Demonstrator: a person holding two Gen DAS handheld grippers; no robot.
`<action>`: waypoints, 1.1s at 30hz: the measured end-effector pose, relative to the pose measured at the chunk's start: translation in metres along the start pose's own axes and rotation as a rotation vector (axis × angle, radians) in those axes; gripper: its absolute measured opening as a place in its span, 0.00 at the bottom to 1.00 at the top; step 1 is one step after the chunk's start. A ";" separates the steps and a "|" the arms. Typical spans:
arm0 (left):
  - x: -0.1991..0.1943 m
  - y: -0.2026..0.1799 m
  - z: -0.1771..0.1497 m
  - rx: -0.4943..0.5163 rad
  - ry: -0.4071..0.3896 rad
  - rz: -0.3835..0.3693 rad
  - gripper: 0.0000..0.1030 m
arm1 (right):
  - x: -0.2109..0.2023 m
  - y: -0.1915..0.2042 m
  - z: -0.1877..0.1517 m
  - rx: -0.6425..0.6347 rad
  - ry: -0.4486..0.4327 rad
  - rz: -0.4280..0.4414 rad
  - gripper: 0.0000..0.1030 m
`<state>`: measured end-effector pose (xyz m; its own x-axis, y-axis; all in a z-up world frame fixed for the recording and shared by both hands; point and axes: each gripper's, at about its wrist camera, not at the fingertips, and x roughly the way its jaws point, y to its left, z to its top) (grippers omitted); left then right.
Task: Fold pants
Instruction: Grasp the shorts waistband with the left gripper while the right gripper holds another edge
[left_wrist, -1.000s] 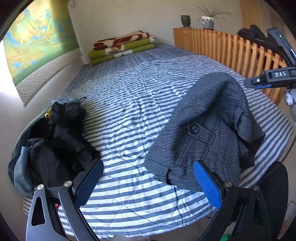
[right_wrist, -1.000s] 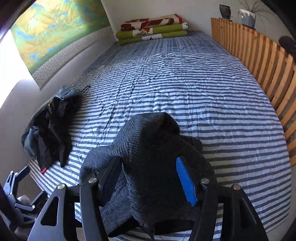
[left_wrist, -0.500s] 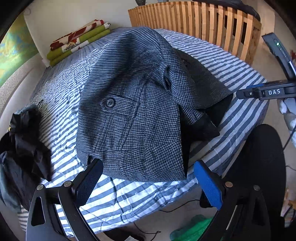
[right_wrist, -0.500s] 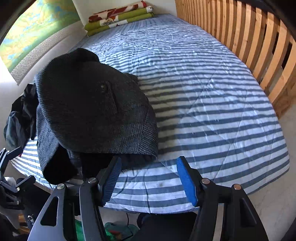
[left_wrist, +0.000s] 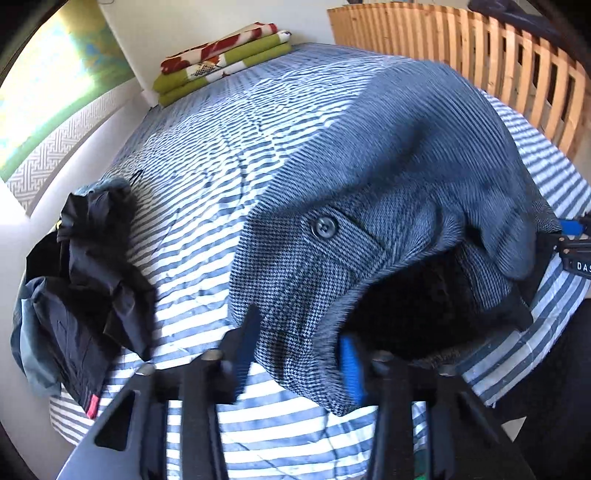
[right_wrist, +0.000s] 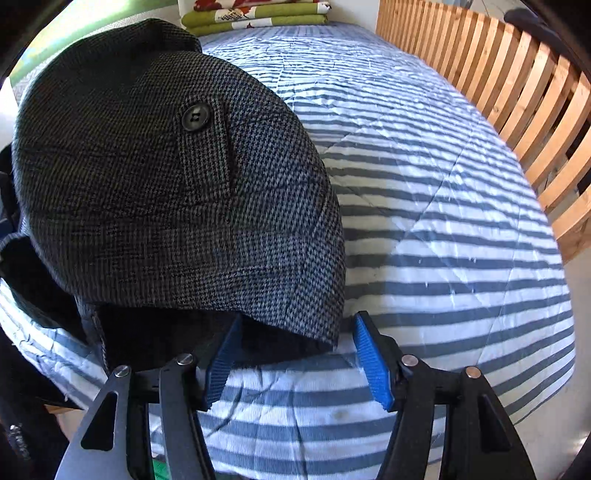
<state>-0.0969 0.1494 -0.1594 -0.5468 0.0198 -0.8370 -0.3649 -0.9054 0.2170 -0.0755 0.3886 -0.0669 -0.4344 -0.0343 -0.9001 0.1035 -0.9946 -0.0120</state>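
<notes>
Grey houndstooth pants (left_wrist: 388, 184) lie rumpled on the striped bed cover (left_wrist: 207, 177), waist end at the near edge, a buttoned back pocket (left_wrist: 325, 226) facing up. My left gripper (left_wrist: 299, 347) has its jaws partly narrowed, and the left waistband corner lies flat between the blue pads, still unpinched. In the right wrist view the pants (right_wrist: 159, 177) fill the left half. My right gripper (right_wrist: 295, 358) is open, with the right waistband corner just above the gap between its fingertips. The right gripper (left_wrist: 570, 240) also shows at the edge of the left wrist view.
A heap of dark clothes (left_wrist: 85, 295) sits on the bed's near left corner. Folded green and red blankets (left_wrist: 225, 62) lie at the head. A wooden slatted rail (right_wrist: 498, 85) runs along the right side. The bed's front edge is directly under both grippers.
Both grippers have come in close to the waistband at the bed's front edge. The left jaws have narrowed around the waistband corner. The right jaws are as wide as before.
</notes>
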 end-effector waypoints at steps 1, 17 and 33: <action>-0.001 0.009 0.001 -0.023 0.002 -0.036 0.24 | -0.002 0.000 0.003 0.012 -0.005 -0.007 0.22; -0.172 0.146 0.007 -0.367 -0.348 -0.237 0.06 | -0.239 0.026 0.036 0.022 -0.523 0.024 0.02; 0.052 0.121 0.022 -0.286 0.089 -0.067 0.09 | -0.037 0.075 0.097 0.004 -0.081 -0.100 0.02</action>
<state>-0.1859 0.0500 -0.1655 -0.4556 0.0578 -0.8883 -0.1639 -0.9863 0.0199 -0.1389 0.3057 0.0076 -0.5134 0.0574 -0.8562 0.0528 -0.9938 -0.0982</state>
